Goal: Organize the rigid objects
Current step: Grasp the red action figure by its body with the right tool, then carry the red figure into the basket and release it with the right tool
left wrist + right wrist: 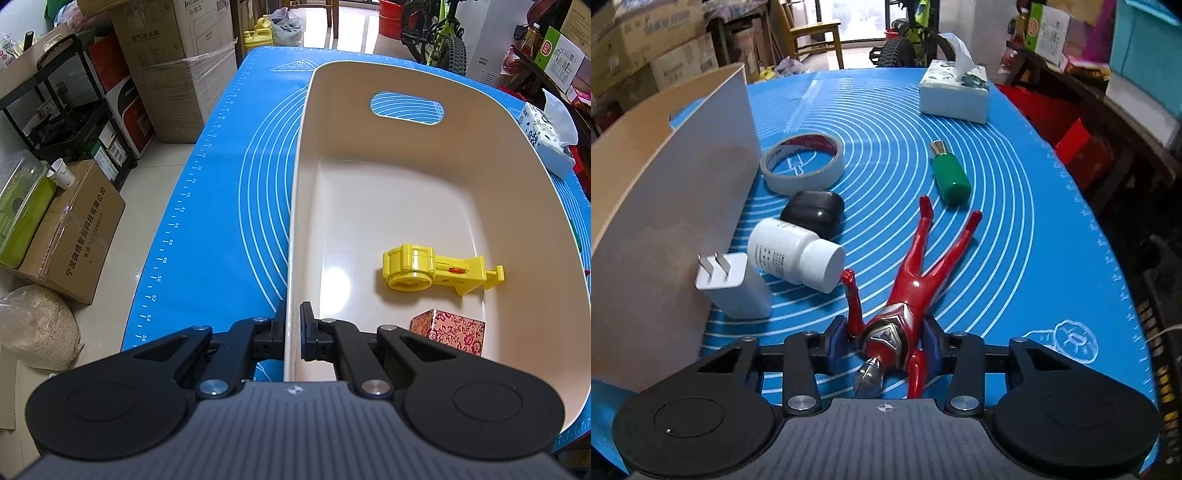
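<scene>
The left tongs (293, 332) are pinched on the near rim of the cream bin (406, 177), which holds a yellow toy (436, 271) and a patterned box (448, 330), its floor otherwise bare. The right tongs (884, 341) bracket the torso of a red figure (908, 291) lying on the blue mat (1015, 229); firm pad contact is hard to judge. A charger (733, 291), white bottle (794, 258), black case (812, 212) and tape roll (803, 162) crowd the bin's outer wall; the green bottle (951, 177) lies apart.
</scene>
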`<state>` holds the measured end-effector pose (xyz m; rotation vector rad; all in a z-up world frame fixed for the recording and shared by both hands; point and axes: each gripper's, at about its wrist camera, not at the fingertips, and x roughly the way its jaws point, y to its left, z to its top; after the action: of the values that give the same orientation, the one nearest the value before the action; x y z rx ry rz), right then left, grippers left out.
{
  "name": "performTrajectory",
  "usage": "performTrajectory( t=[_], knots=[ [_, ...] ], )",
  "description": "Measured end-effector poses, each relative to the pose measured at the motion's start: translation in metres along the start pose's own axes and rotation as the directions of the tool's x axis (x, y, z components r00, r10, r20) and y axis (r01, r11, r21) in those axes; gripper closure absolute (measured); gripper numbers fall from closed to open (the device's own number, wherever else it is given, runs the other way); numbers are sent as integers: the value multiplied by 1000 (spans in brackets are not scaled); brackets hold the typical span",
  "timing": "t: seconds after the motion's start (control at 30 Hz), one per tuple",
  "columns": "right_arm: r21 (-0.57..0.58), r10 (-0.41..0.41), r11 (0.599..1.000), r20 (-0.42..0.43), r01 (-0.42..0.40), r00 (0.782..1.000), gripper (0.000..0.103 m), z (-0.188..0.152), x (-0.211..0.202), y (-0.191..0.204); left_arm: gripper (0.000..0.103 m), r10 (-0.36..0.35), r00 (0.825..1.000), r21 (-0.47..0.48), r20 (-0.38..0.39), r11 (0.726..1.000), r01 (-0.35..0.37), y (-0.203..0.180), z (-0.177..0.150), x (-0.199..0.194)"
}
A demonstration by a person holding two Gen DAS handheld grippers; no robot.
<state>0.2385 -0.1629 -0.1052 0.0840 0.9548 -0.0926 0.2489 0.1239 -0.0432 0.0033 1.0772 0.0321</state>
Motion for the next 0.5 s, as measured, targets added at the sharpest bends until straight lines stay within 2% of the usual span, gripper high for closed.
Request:
performTrajectory(
  t=[0.2, 0.5],
  knots=[
    [-31, -7, 999, 101, 10, 995, 54, 3, -17, 4, 96, 1, 1000, 3, 1, 1000, -1, 0, 0, 0],
    [1, -8, 1000, 207, 8, 978, 54, 14, -42, -1, 96, 1, 1000, 4, 3, 1000, -1, 1, 0, -1]
  ],
)
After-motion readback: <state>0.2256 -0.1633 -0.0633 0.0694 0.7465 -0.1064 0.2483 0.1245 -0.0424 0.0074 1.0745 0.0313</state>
